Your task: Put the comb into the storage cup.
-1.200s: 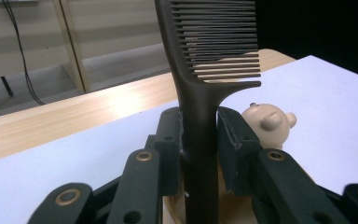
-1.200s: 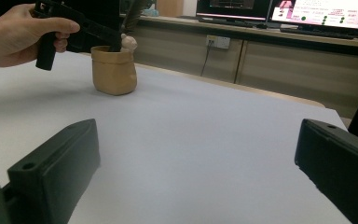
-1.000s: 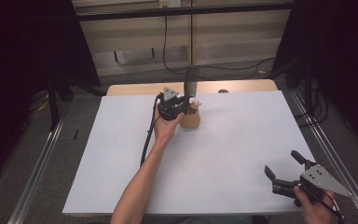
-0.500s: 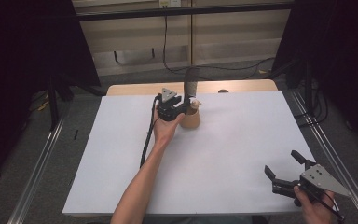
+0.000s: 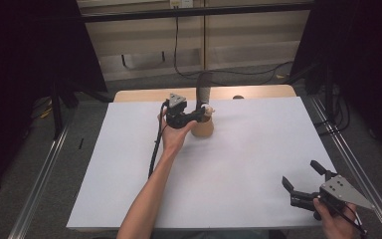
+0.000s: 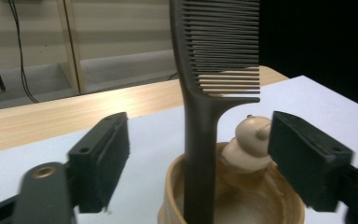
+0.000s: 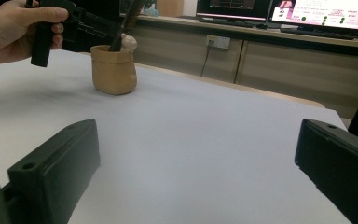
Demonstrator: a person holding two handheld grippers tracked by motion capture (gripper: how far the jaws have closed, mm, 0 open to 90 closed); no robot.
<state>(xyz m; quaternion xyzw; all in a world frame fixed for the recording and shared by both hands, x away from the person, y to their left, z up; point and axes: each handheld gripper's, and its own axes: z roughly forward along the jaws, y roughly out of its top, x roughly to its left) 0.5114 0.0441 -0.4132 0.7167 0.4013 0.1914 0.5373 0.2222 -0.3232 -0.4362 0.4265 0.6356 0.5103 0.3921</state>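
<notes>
Two black jaws of the left gripper (image 6: 200, 163) are spread wide on either side of a dark comb (image 6: 205, 93), which stands upright in a small tan pot (image 6: 233, 205) near the far edge of the white sheet (image 5: 238, 164). Nothing is held yet; clear gaps are seen between each jaw and the comb's handle. A pale little duck figure (image 6: 249, 144) sits in the pot just beside the comb, on the side of one jaw. The step in hand is judged to be gripping the comb. It would best be done with the jaws centred on the handle just above the pot's rim and below the teeth, closed squarely on its flat sides, so that the duck is not pinched and the pot is not tipped. The right gripper (image 5: 306, 191) is held well apart from the pot, near the sheet's front corner, its jaws wide and empty.
</notes>
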